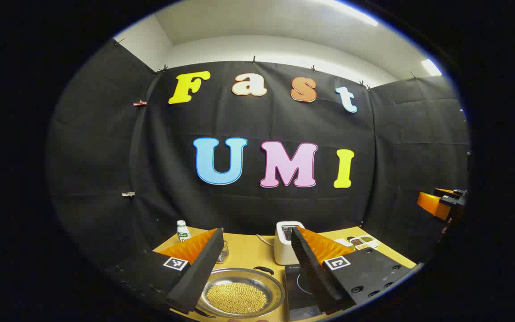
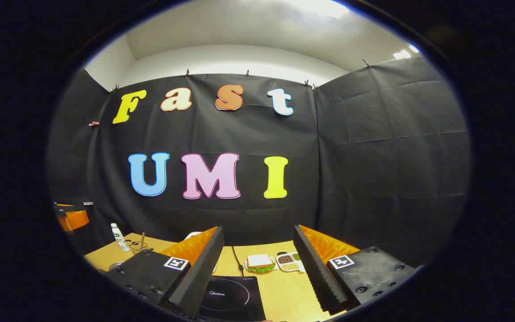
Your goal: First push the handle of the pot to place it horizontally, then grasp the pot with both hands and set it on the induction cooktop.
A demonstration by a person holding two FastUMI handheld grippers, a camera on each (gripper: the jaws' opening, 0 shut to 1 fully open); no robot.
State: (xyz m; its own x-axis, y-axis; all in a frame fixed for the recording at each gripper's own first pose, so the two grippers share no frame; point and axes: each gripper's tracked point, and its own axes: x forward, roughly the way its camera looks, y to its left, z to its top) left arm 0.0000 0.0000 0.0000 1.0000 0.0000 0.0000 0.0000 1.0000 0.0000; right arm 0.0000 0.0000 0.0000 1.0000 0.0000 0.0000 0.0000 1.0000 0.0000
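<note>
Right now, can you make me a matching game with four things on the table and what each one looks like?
Things:
1. pot
2. induction cooktop
3. toaster
4. bottle

Looks:
A. flat, black, with a thin ring drawn on top
B. white box with a slot on top, at the back of the table
C. shiny metal, holding small yellow beads
D. small, white, with a green label, standing at the table's back left corner

Right pairs: 1-C, 2-A, 3-B, 4-D.
</note>
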